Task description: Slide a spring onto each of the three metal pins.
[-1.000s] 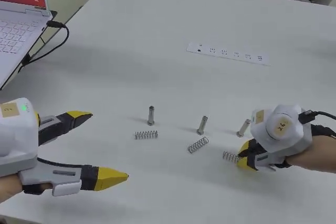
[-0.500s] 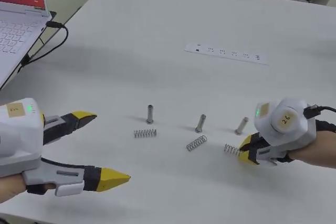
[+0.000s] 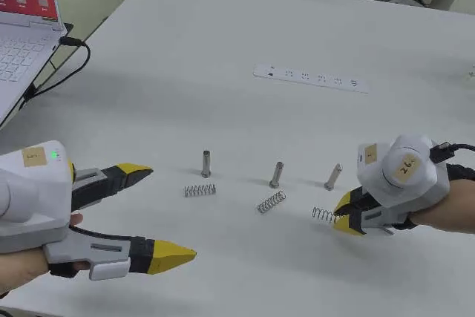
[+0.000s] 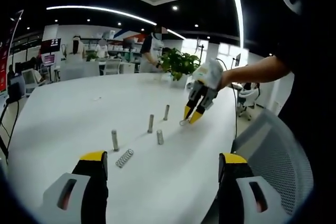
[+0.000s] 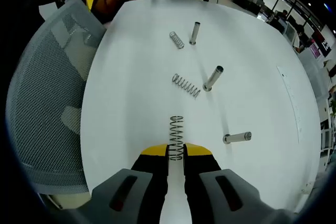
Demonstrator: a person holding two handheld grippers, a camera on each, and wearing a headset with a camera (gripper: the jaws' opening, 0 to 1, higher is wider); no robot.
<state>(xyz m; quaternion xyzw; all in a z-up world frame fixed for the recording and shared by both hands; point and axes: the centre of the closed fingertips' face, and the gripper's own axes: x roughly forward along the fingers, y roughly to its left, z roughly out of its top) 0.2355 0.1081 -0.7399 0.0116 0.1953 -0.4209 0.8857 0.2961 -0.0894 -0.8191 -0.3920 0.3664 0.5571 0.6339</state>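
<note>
two yellow fingertips (image 5: 155, 151) of the right gripper (image 5: 176, 153) are nearly closed, pinching one end of a spring (image 5: 176, 129). its free end points ahead over the white table (image 3: 223, 109). the right pin (image 3: 333, 177) stands just beside that spring, with the middle pin (image 3: 277, 174) and the left pin (image 3: 206, 162) in a row further along. a middle spring (image 3: 272, 202) and a left spring (image 3: 200, 190) lie flat near those two pins, not touching them. the left gripper (image 3: 171, 213) hovers off to the left, jaws spread wide and holding nothing. farther back are a power strip (image 3: 312, 79) and a laptop (image 3: 22, 27).
</note>
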